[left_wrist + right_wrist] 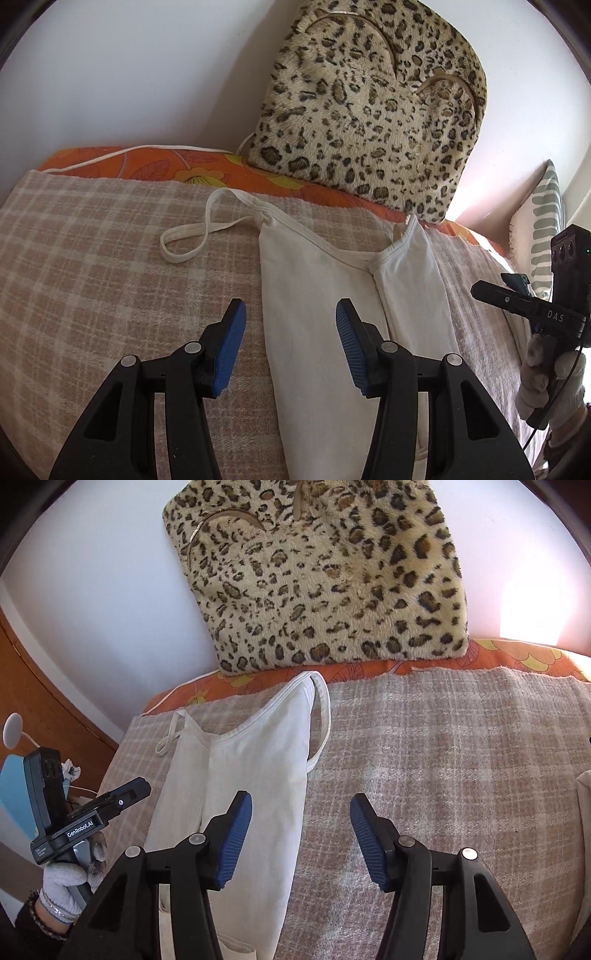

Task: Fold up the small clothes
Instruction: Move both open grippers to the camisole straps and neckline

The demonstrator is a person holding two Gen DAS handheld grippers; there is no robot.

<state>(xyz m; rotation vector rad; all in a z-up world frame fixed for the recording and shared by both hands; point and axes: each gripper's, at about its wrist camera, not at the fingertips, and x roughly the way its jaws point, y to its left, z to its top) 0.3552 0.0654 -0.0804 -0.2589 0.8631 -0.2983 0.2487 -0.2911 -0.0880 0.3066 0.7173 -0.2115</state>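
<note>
**Status: both grippers open above the folded camisole**

I see the white camisole [325, 295] lying flat on the plaid blanket [110, 258], folded lengthwise into a narrow strip with its neckline towards the wall. One shoulder strap [192, 236] trails loose in a loop on the blanket to the left of the garment; the other strap [325, 716] curves along its right edge in the right wrist view.

The left gripper [291, 350] hangs over the garment's left edge. Its jaws stand wide apart and hold nothing; the blue pads [231, 347] are clear of the cloth as far as I can tell.

The right gripper [301, 840] sits over the garment's right edge, with one finger above the white cloth and the other above bare blanket. Its jaws are likewise spread wide and grip nothing.

A leopard-print cushion [369, 110] leans against the white wall behind the garment, resting on an orange floral sheet [155, 166] that shows beyond the blanket's far edge. A striped pillow [543, 236] stands at the right margin of the left wrist view.
</note>
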